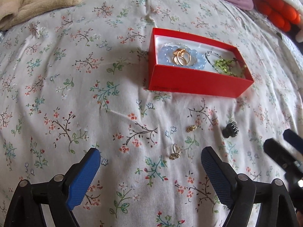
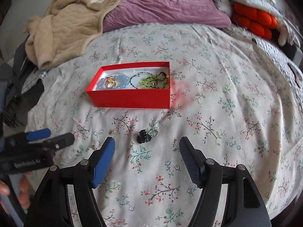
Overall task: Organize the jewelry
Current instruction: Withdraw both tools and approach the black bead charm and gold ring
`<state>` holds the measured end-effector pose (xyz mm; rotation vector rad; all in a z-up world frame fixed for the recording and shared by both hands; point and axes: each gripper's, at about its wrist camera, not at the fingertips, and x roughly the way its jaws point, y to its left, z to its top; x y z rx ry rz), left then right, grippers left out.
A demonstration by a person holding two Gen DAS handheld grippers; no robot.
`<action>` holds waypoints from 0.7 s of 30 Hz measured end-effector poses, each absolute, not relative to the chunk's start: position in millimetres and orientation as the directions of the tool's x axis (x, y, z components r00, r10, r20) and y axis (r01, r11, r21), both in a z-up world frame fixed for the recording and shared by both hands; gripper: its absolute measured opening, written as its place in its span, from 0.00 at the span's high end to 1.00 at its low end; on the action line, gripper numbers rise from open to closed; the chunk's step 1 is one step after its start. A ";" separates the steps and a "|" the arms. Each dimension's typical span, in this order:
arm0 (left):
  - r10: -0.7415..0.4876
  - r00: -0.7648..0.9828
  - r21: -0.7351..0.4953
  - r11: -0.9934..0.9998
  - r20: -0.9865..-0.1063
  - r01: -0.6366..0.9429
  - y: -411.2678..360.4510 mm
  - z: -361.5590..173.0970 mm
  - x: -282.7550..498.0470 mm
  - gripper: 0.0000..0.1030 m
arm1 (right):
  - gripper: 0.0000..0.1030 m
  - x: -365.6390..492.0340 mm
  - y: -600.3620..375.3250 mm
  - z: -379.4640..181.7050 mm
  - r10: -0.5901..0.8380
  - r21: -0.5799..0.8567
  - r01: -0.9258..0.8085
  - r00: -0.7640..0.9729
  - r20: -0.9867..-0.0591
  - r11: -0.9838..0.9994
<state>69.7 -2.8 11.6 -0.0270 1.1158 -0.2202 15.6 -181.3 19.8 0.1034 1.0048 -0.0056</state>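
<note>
A red box (image 1: pixel 195 82) (image 2: pixel 130 97) sits on the floral bedspread. It holds a blue bead bracelet (image 1: pixel 165 54) (image 2: pixel 121 79), gold rings (image 1: pixel 181 57) (image 2: pixel 110 83), a dark bead chain (image 2: pixel 133 81) and green bead jewelry (image 1: pixel 222 65) (image 2: pixel 149 81). In front of it on the spread lie a gold ring (image 1: pixel 175 152) (image 2: pixel 95 144), a small gold piece (image 1: pixel 191 128) (image 2: pixel 112 131) and a black hair claw (image 1: pixel 230 129) (image 2: pixel 144 136). My left gripper (image 1: pixel 151 162) (image 2: pixel 49 135) is open and empty, just short of the ring. My right gripper (image 2: pixel 147 149) (image 1: pixel 282 141) is open and empty, just short of the claw.
A beige quilted blanket (image 2: pixel 64 26) and a purple pillow (image 2: pixel 166 5) lie at the back of the bed. An orange knitted item (image 2: pixel 253 22) lies at the back right. The bedspread (image 2: pixel 227 113) stretches to the right of the box.
</note>
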 end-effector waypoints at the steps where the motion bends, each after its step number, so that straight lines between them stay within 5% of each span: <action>1: -0.187 0.428 -0.131 0.979 -0.884 0.156 -2.2 11.4 69.0 0.12 | 0.29 15.1 -181.2 16.0 0.046 0.083 0.045 0.538 -0.842 0.996; 21: -0.193 0.461 -0.123 0.976 -0.866 0.177 -3.6 -24.0 39.1 0.08 | 0.29 -7.4 -217.9 -35.4 0.014 0.029 0.018 0.562 -0.827 0.999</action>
